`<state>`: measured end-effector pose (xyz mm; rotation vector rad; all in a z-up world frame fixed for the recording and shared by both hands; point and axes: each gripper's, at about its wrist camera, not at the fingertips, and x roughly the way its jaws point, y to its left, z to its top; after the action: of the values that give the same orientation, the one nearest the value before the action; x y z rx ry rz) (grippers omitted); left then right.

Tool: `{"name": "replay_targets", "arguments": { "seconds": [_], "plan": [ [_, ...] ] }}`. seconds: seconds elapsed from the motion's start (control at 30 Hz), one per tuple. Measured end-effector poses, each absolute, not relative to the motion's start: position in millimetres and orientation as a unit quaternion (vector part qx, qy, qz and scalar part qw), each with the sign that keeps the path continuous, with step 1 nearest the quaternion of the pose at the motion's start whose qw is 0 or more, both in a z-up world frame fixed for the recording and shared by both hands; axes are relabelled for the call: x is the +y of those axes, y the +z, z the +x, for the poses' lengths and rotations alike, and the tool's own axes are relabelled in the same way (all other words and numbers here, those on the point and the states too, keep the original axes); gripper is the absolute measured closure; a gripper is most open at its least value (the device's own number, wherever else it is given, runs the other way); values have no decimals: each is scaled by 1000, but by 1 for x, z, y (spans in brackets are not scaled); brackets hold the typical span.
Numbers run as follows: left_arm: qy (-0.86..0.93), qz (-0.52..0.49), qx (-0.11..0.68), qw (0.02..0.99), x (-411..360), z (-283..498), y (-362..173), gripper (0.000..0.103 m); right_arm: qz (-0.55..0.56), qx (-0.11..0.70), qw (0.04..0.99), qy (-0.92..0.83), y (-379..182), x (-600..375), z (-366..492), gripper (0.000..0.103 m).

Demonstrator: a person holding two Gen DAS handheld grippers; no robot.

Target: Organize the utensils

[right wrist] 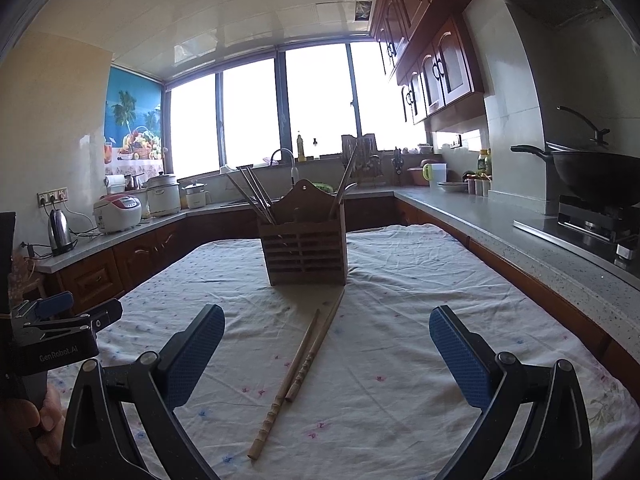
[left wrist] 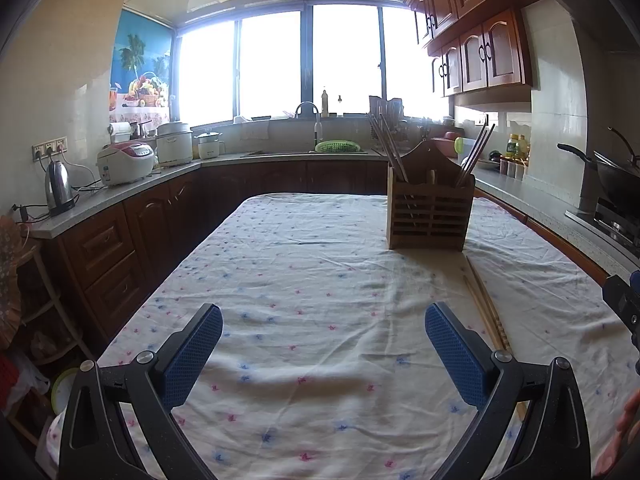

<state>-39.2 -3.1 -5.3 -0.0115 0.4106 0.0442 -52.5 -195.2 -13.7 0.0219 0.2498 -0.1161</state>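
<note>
Chopsticks (right wrist: 298,364) lie loose on the flowered tablecloth (right wrist: 400,320), two light wooden ones side by side, just in front of the wooden holder (right wrist: 306,254). The holder stands upright on the cloth and has slots cut in its front. Dark chopsticks (right wrist: 252,194) lean out of its left part, and more sticks (right wrist: 347,178) lean out of its right part; I cannot tell how many. The right gripper (right wrist: 326,354) is spread wide with nothing in it, above the loose pair. The left gripper (left wrist: 324,354) is spread wide too and holds nothing, with the pair just to its right.
</note>
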Motion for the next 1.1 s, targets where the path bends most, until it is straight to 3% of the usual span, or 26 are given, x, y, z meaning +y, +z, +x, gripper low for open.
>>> {"name": "replay_targets", "arguments": {
  "seconds": [1.1],
  "plan": [
    [17, 13, 197, 980, -16, -42, -2, 1, 11, 104, 993, -48, -5, -192, -59, 0]
  ]
}}
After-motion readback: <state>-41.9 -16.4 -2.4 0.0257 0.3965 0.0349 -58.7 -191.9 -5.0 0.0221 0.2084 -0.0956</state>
